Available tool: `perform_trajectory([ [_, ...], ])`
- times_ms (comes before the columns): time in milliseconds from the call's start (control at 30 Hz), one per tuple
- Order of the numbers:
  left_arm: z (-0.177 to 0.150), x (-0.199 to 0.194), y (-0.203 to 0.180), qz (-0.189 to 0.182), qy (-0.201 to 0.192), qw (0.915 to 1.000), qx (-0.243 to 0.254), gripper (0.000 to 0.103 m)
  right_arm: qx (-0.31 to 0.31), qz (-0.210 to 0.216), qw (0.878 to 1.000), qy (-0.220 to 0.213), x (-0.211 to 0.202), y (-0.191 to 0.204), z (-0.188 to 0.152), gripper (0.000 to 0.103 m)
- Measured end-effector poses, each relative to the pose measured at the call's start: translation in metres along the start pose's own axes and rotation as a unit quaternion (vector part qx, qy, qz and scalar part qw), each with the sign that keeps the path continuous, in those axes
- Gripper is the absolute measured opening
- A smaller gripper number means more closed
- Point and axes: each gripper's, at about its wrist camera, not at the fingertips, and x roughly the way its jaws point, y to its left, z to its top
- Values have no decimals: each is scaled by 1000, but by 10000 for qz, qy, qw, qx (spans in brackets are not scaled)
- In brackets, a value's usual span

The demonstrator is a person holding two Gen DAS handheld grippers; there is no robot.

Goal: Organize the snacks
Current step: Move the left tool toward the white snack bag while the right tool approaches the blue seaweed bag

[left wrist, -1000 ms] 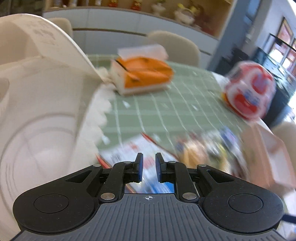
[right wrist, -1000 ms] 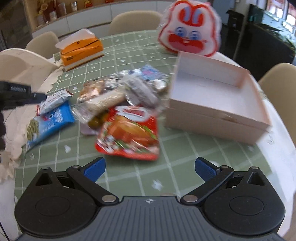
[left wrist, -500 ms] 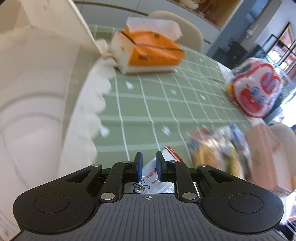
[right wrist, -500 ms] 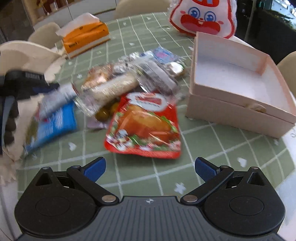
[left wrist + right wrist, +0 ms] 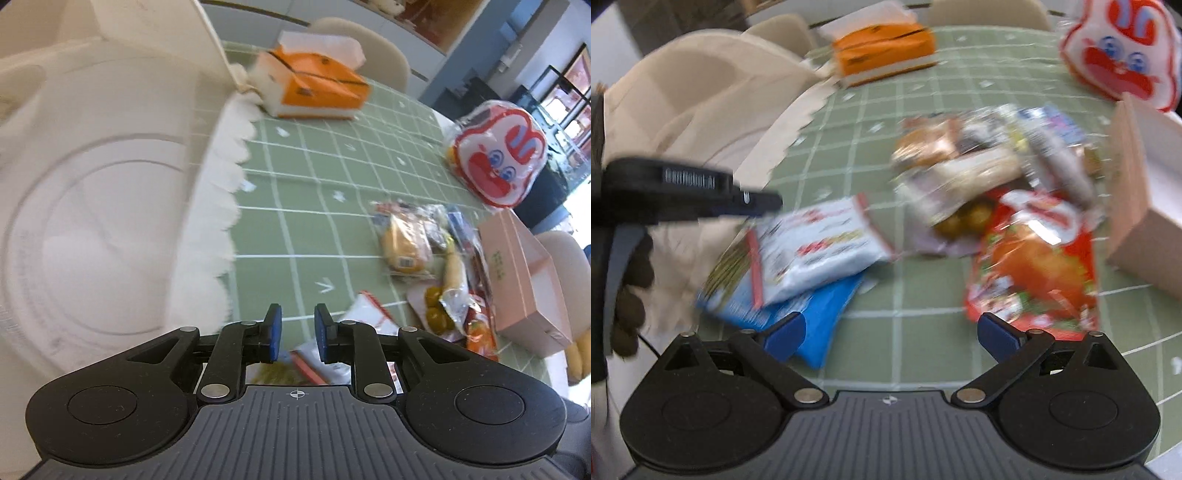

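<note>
- Scene: round tabletop w/ green grid cloth. Landmark for all places below: open pink box at the right side of the right wrist view.
- Snacks, i.e. the task's things: loose pile of wrapped snacks just beside the box's near-left wall, none visibly inside the box. Red packet lies flat on the cloth at the pile's near end, close to the box corner. White packet lies on top of a blue packet, both well left of the box, near the tabletop's edge.
- Left gripper: jaws narrowed to a small gap; bare cloth shows through the gap, so nothing looks pinched. It hangs just above the white packet, far side from the box. Seen side-on in the right wrist view as a dark bar over the same packet; blur there, so contact can't be told.
- Right gripper: jaws spread wide, empty, over bare cloth btwn the blue packet and the red packet.
- Other items: orange tissue box far back-left of the pink box; rabbit-face bag right behind it.
- Step, my read: early sorting, left side going for the white packet.
- Next move likely needs: lower the left jaws onto the packet's edge, pinch the thin crinkly film firmly, then carry it across to the box. Slippery wrapper could slide out.
</note>
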Motion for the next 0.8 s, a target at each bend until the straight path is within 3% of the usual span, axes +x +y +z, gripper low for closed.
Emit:
perform_trajectory([
  [100, -6, -4, 9, 28, 93, 9999, -42, 22, -226, 54, 9996, 164, 6, 15, -6, 100],
  [267, -19, -5, 12, 20, 97, 9999, -135, 22, -420, -585, 9973, 118, 16, 17, -6, 100],
  [600, -48, -1, -20, -458, 344, 9981, -231, 22, 182, -1181, 9928, -16, 10, -26, -3, 100],
  [800, -61, 7, -52, -1008, 625, 9928, -184, 22, 743, -1500, 9859, -89, -5, -61, -13, 100],
])
